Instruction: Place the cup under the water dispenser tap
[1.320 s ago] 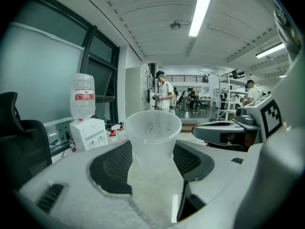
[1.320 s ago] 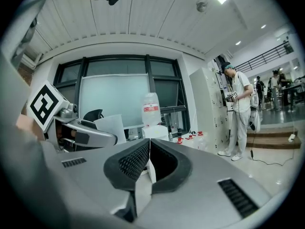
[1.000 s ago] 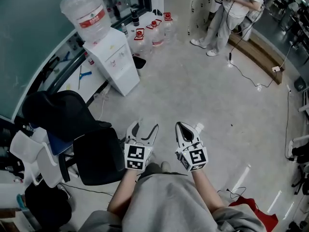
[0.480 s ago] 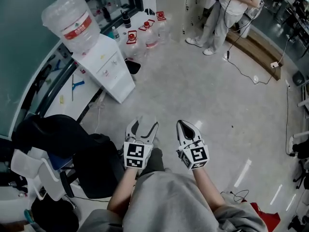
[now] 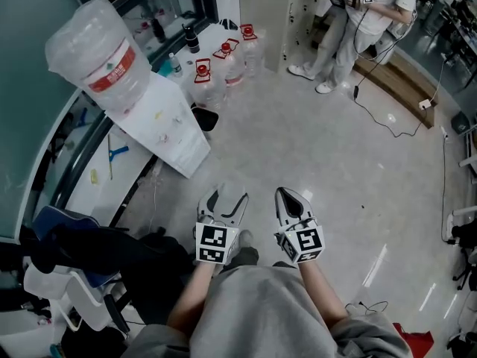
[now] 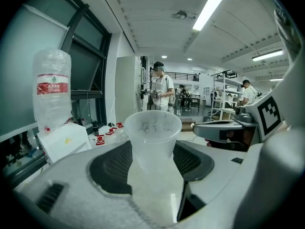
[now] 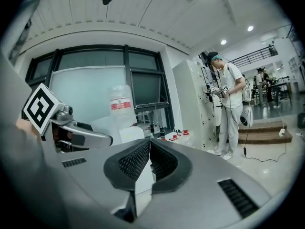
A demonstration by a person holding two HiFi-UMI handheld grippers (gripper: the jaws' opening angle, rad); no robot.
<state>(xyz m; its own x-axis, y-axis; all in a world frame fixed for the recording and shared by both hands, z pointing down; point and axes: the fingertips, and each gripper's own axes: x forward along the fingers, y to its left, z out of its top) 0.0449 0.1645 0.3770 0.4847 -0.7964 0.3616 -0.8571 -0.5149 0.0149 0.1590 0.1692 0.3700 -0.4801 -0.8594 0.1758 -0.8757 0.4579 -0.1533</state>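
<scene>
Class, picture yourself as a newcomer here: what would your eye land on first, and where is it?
The frosted cup gripped in the left claw fills that claw's view. From the head view, a white dispenser topped by a big bottle stands at upper left, and a person stands at upper right.

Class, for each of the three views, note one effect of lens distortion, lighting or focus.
Head view: the wide lens makes the water dispenser lean outward, and light streaks glare on the floor. Left gripper view: fisheye with dark corners; the ceiling strip light is blown out, while the plastic cup is sharp. Right gripper view: the window frame bows, and the corners darken too.
</scene>
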